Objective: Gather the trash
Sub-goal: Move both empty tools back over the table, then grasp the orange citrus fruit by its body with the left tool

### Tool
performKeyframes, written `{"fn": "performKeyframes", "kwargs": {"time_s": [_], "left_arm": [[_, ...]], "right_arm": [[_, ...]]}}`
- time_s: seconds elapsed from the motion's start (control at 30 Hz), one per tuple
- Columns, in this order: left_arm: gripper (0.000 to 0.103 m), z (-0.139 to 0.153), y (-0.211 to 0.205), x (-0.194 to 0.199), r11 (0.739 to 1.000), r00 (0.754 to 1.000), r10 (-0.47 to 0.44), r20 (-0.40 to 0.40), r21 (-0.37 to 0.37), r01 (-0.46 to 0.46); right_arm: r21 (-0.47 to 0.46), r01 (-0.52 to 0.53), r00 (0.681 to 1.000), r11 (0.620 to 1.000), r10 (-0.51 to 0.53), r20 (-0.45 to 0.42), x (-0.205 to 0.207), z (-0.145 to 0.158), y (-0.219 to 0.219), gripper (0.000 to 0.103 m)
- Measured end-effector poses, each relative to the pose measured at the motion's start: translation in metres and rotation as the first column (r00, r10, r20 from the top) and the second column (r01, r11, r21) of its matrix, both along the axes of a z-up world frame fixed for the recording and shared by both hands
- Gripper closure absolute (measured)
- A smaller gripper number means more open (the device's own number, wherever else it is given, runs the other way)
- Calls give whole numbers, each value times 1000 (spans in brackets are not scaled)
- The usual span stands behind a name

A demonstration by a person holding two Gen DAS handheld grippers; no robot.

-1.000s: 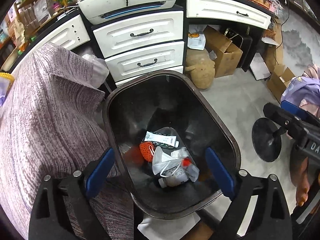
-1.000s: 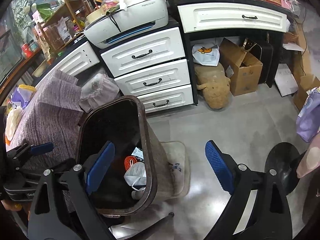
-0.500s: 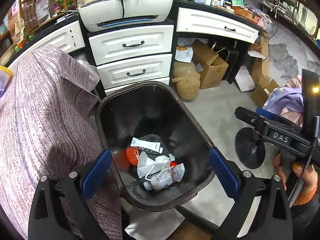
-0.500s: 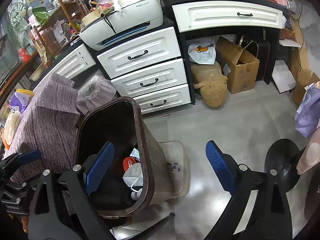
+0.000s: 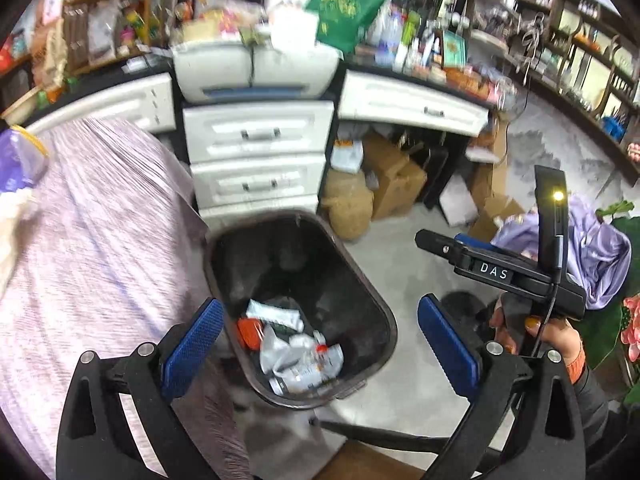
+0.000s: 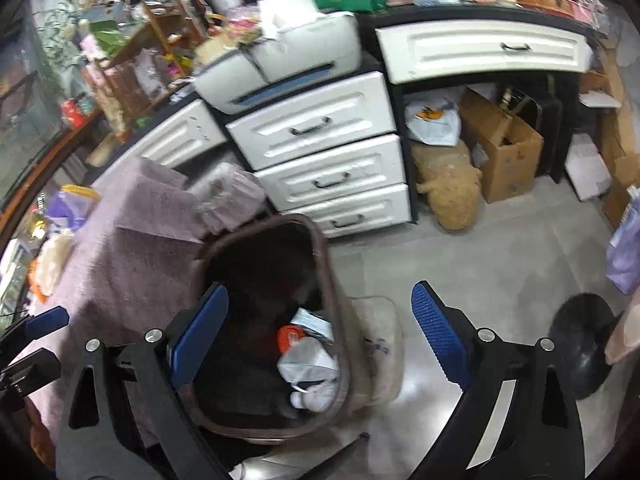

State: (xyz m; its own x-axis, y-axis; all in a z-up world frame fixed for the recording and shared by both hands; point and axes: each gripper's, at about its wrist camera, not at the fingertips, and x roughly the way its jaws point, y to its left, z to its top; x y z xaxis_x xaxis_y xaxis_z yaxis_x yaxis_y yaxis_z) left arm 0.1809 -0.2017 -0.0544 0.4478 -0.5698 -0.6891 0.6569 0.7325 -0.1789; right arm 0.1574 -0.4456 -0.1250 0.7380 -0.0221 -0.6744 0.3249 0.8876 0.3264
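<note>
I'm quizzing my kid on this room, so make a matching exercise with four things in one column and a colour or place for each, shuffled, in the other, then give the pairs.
Things:
1. trash bin
2. printer
3. cardboard box
4. shopping bag

Descriptions:
A. green, on the counter top
B. white, on top of the stack of drawers
C. dark brown, on the floor, holding crumpled trash
D. tan, on the floor under the desk

Pairs: 1-C, 2-B, 3-D, 4-A
</note>
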Motion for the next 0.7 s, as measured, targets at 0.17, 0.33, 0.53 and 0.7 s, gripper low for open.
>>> {"fn": "performKeyframes", "kwargs": {"time_s": [0.17, 0.33, 0.53, 0.7], "left_arm": [[6, 7, 41, 1, 998, 998, 31, 54, -48, -28], [6, 10, 92, 17, 987, 984, 162, 71, 8, -163], [6, 23, 173, 49, 924, 924, 381, 34, -11, -381], [6, 36, 242, 85, 839, 837, 544, 56, -27, -543]], "right_arm": [[-58, -138, 989, 989, 141, 45, 18, 31, 45, 11], [-61, -320, 944, 945, 324, 62, 50, 54, 109, 11], [-63, -509, 855, 858, 513, 77, 81, 69, 186, 11], [-70, -592, 799, 803, 596, 73, 101, 75, 232, 11]]}}
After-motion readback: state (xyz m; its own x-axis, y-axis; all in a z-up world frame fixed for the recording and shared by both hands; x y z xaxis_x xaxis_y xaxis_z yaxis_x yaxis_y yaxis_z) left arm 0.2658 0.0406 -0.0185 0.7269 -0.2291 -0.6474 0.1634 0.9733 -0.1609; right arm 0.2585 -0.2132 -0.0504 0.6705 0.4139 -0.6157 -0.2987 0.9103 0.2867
